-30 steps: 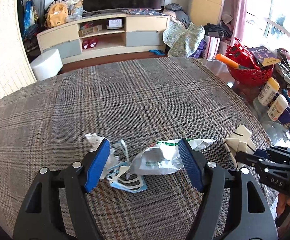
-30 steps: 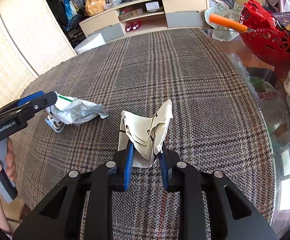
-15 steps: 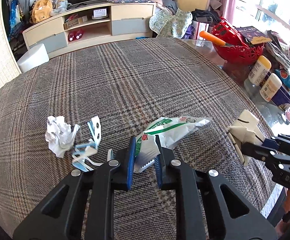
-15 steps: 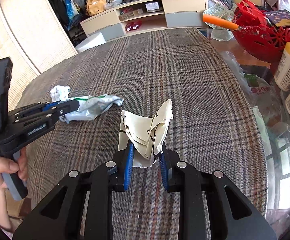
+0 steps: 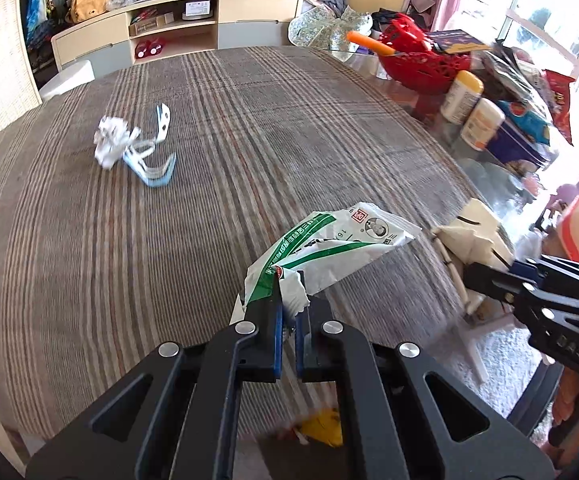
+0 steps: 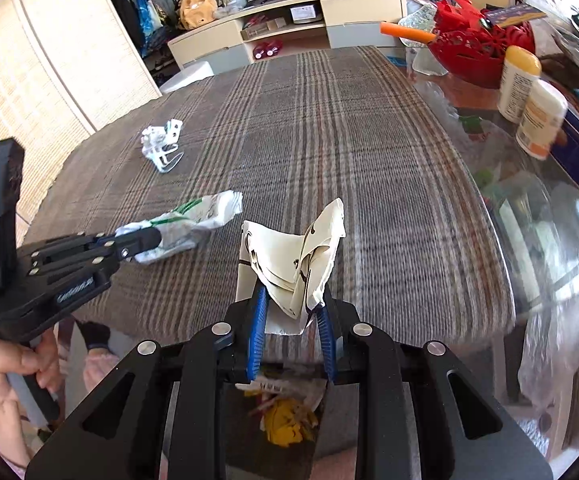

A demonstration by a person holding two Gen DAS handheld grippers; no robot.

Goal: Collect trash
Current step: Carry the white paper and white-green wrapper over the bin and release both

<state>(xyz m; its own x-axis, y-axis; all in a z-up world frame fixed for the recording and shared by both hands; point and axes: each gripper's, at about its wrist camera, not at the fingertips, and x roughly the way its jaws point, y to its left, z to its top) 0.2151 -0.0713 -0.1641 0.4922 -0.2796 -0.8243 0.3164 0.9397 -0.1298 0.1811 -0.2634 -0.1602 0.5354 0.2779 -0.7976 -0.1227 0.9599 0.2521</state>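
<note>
My left gripper (image 5: 288, 312) is shut on a white and green plastic wrapper (image 5: 329, 244), held over the near edge of the plaid-covered table (image 5: 229, 128). The same wrapper (image 6: 193, 220) shows in the right wrist view, pinched by the left gripper (image 6: 145, 240). My right gripper (image 6: 291, 312) is shut on a crumpled cream paper carton (image 6: 293, 252), also near the table's front edge; the carton (image 5: 473, 232) appears at the right of the left wrist view. A crumpled white paper ball (image 5: 109, 140) and a blue and white plastic piece (image 5: 153, 160) lie on the cloth farther back.
Below the table's edge lies a container with yellow and white trash (image 6: 285, 412). A red basket (image 5: 421, 60), two white bottles (image 5: 473, 108) and snack packets crowd the glass table end at right. A cabinet (image 5: 177, 36) and white stool (image 5: 69, 80) stand behind.
The left gripper closed on the wrapper and carried it toward the table's near edge. The right gripper drew back the same way with the carton. The paper ball and blue piece stayed behind.
</note>
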